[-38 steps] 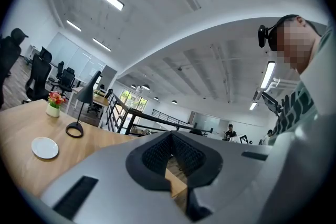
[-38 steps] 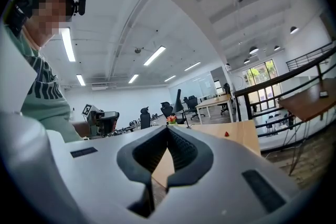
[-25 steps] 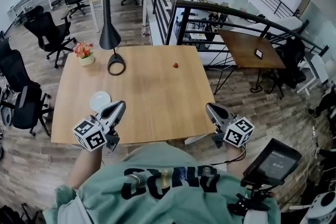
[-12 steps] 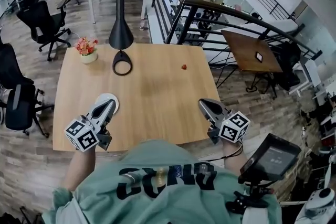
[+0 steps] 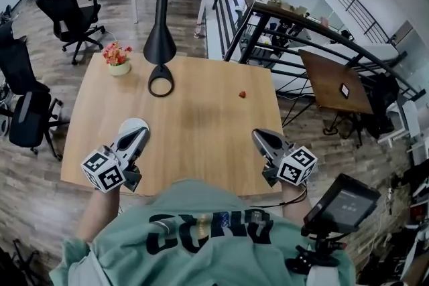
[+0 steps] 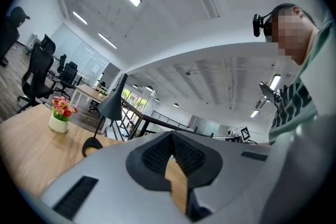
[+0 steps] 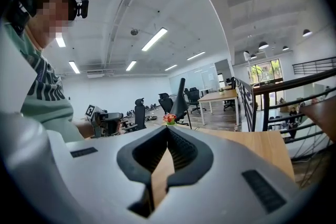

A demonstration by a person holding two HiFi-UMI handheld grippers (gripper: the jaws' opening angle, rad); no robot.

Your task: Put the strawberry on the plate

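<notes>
The strawberry (image 5: pixel 242 94) lies on the bare tabletop (image 5: pixel 201 117), toward its far right side. It is well apart from the plate (image 5: pixel 127 124), which sits at the near left. Neither tool holds anything. The right tool (image 5: pixel 257 136) hangs over the near right edge with its jaws together and only wood showing in the gap behind the tips. The left tool (image 5: pixel 140 133) looks the same, jaws closed and empty, with its tip over the plate's near rim.

The step in hand appears to be the reach for the fruit, and the right tool is the nearer one. To do it well, the person would open its jaws wide before arriving, not over the berry. The nose should tip down more so the pads come either side of the fruit low, near the wood. The berry is small and probably soft (and apt to roll if nudged by one pad first), so both pads should meet it together and the squeeze should be light. Too firm a grip risks bruising it, and too high a grip risks it slipping out.

The left tool should draw back from the plate so the drop spot is open. The lamp (image 5: pixel 160 43) and flowers (image 5: pixel 117 57) stand at the far left, clear of the likely path.
</notes>
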